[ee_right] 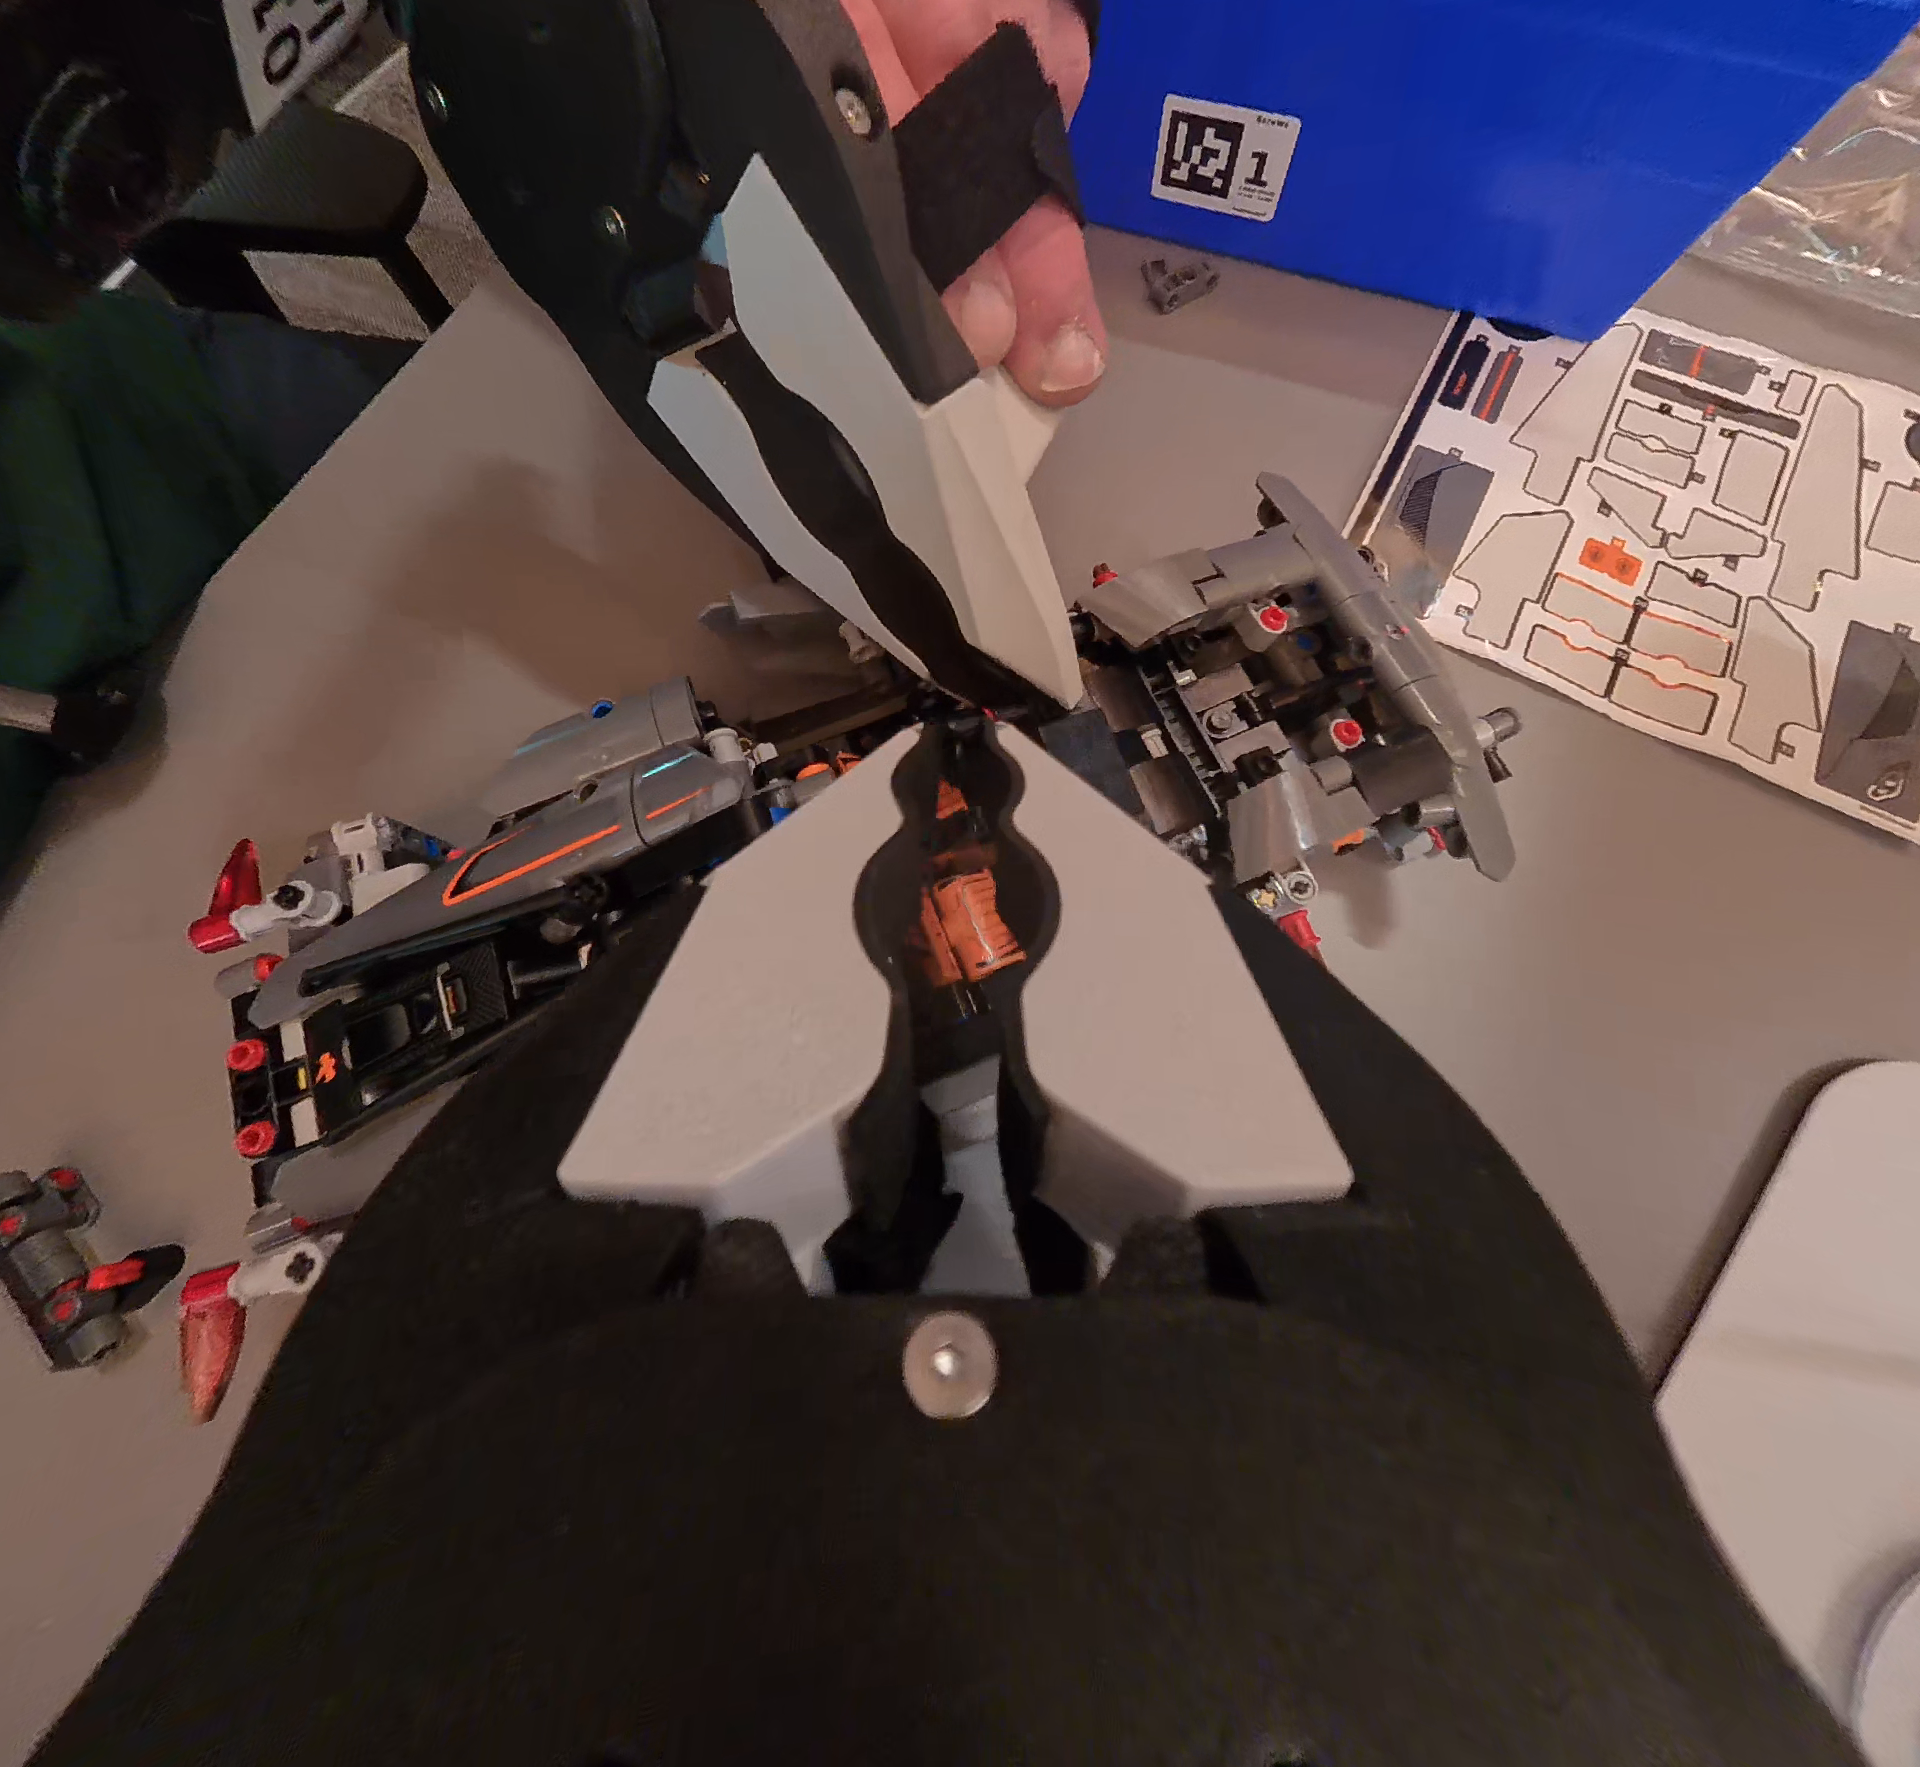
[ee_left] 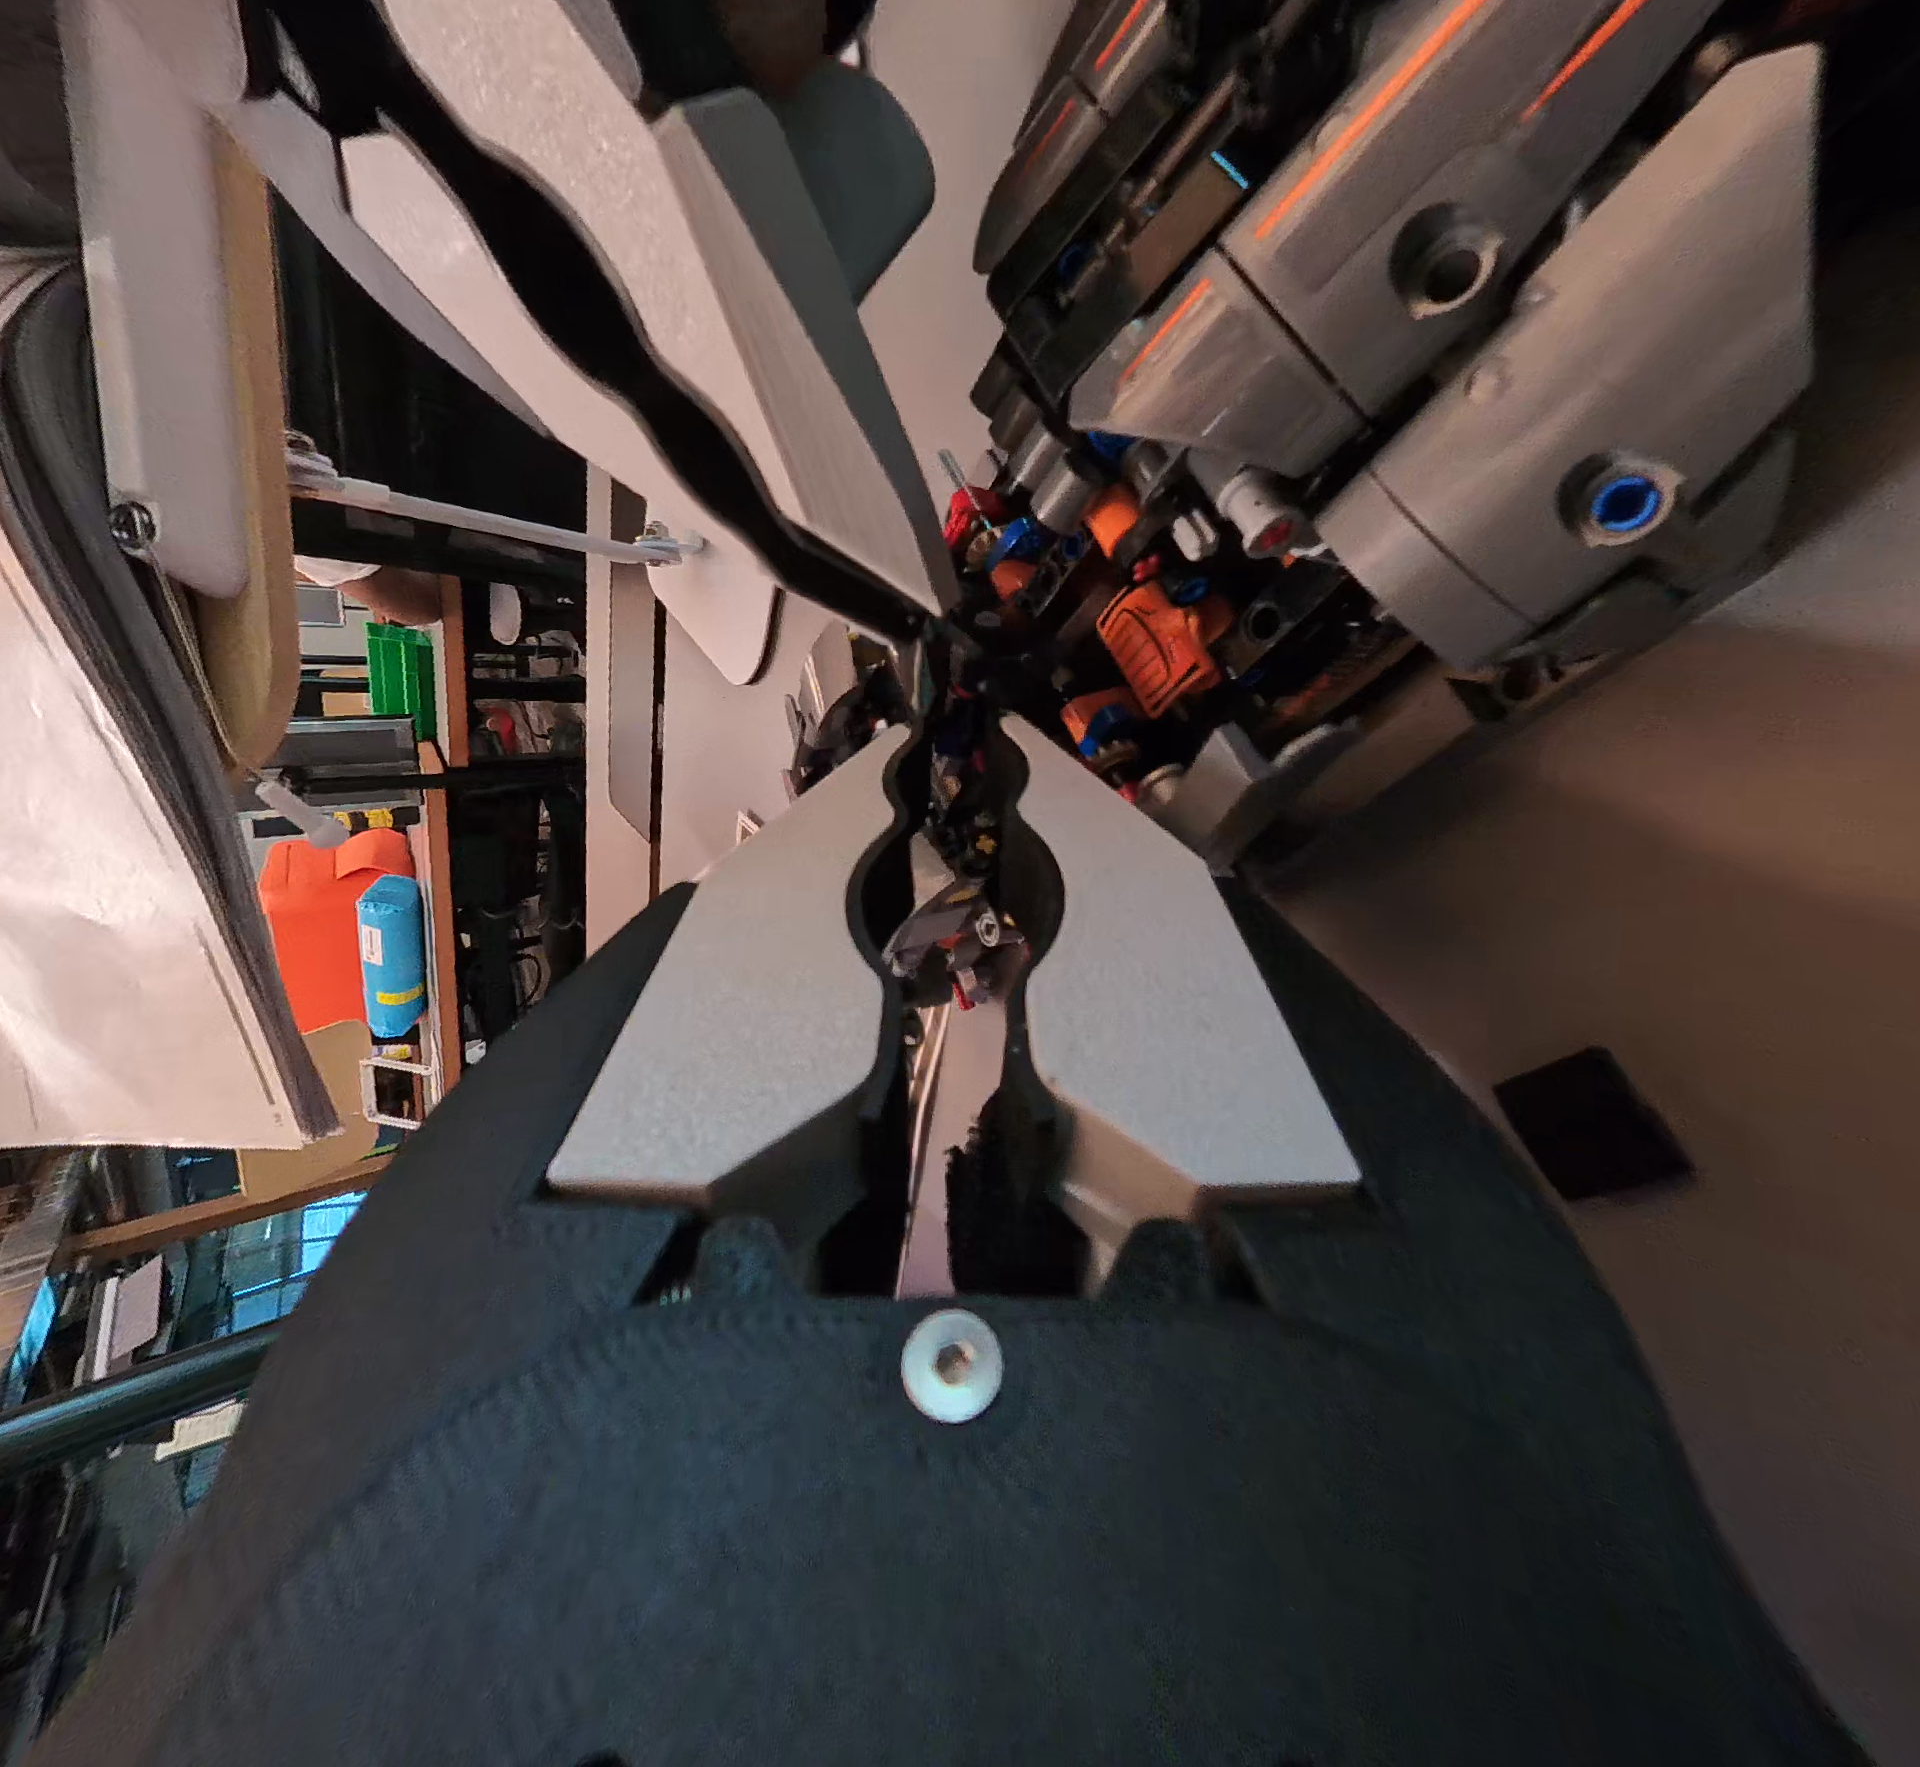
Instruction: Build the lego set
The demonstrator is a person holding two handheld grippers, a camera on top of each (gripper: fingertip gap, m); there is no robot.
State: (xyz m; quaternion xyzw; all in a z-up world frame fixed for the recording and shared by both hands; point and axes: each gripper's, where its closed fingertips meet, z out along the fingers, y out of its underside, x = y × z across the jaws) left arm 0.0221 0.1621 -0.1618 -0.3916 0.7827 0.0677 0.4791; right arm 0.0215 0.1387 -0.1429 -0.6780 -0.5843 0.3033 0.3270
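A grey lego car with orange stripes is in two parts on the grey table. Its long front body lies on the left and a rear section stands on the right. In the left wrist view the car fills the upper right, with orange and blue inner parts showing. My left gripper is shut with its tips at the dark gap between the two parts. My right gripper is shut and meets it tip to tip there. Whether either pinches a small piece is hidden. The left gripper, held by a hand, comes in from the upper left.
A blue bin stands at the back and a sticker sheet lies at the right. A small grey and red sub-assembly and red pointed pieces lie at the lower left. A loose grey piece sits by the bin. A white object is at the lower right. The tips of both grippers are at nearly the same place. The rear section lies around 6 centimetres away from my left fingertips.
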